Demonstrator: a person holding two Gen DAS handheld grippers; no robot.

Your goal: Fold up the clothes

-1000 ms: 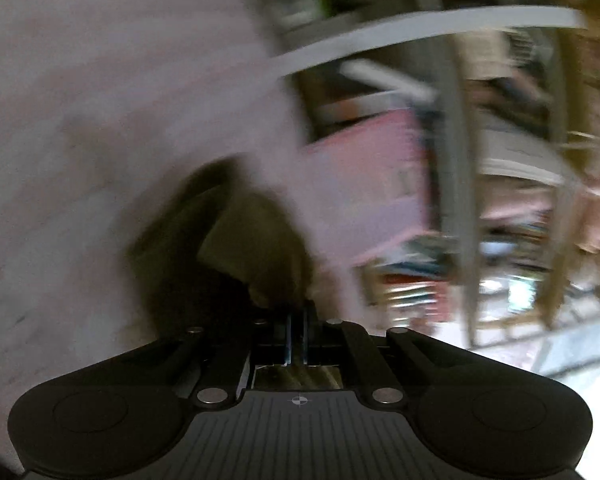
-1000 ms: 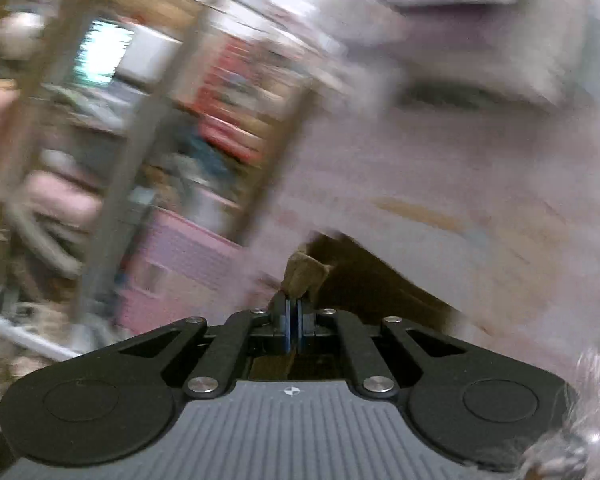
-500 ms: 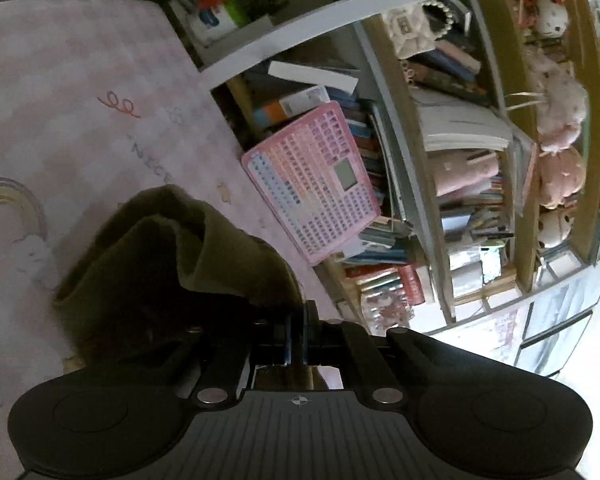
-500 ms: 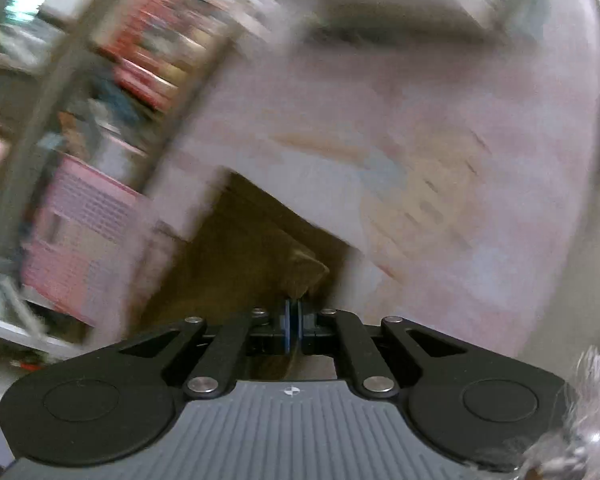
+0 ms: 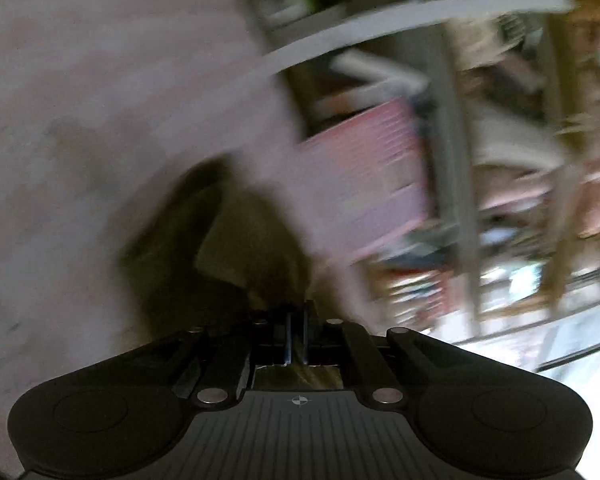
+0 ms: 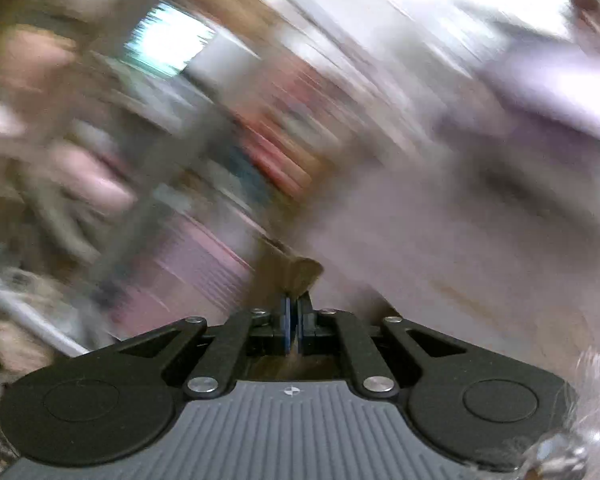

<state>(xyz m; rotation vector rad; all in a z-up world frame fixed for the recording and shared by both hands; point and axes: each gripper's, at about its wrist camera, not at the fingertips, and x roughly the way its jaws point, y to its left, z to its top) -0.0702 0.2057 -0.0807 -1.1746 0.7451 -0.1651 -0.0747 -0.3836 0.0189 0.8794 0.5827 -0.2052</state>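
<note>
Motion blur smears everything (shelves especially) except the pinched olive garment (image 5: 236,240).

A: Left gripper (image 5: 296,320) state?
B: Jaws pressed together, pinching a fold of the olive garment (image 5: 236,248) just ahead of the tips.
A: Right gripper (image 6: 294,316)?
B: Same: jaws closed on a garment corner, which pokes up between the blue pads (image 6: 285,320). Both views motion-blurred.
</note>
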